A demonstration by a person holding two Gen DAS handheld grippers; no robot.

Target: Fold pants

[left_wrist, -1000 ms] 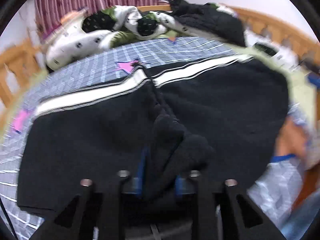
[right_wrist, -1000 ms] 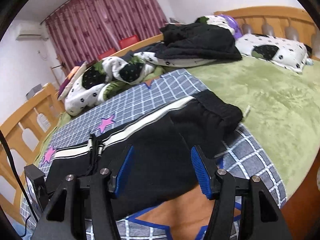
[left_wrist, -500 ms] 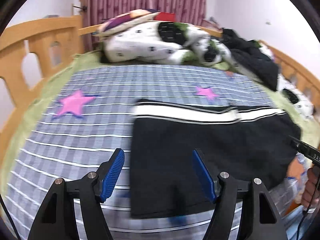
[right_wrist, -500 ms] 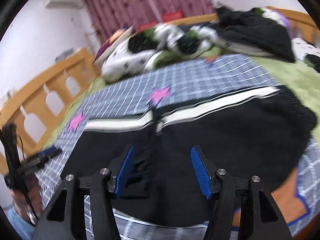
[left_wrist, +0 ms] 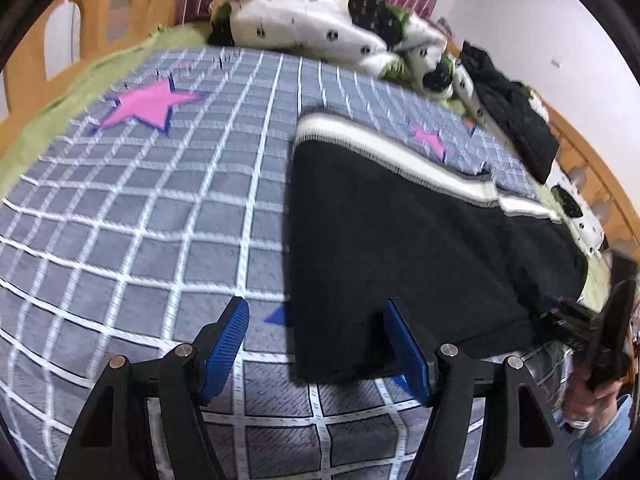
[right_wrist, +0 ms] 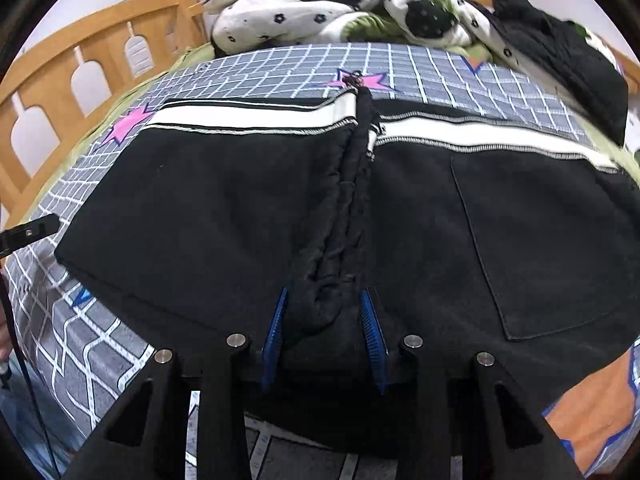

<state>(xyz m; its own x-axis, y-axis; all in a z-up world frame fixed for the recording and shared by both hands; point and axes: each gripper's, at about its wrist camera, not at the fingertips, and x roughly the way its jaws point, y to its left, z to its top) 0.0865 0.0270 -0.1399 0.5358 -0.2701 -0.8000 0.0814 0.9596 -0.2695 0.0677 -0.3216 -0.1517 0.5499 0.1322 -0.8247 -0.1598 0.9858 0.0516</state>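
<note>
The bed [right_wrist: 100, 60] is the biggest thing here, with a grey checked blanket [left_wrist: 160, 220] that has pink stars on it. The black pants [right_wrist: 440, 220] lie flat in the middle of that blanket, already folded over once, with the white stripe [right_wrist: 260, 120] along their far edge. A bumpy ridge of cloth, the cuff end [right_wrist: 344, 240], runs across the middle of the pants toward the near edge. A heap of spotted bedding [right_wrist: 300, 12] and other dark clothes [right_wrist: 560, 52] sit past the pants, well away from them.

The right gripper [right_wrist: 326, 340] is at the near edge of the pants. Its fingers have just been closing, and the near end of the ridge is bunched between the blue pads, so it looks like they are squeezing it. The left gripper [left_wrist: 316, 344] is at the near left corner of the pants. Its fingers are wide apart and hold nothing; the pants' edge lies between them, but the pads do not press on it.

I think the step now is to get a good hold for the next fold. To do it well, the right fingers should pinch all the layers, not just the top one. The left fingers should go down over the corner and pinch it too. Then both should lift together, at the same height, so the pants stay flat and the stripe stays straight
</note>
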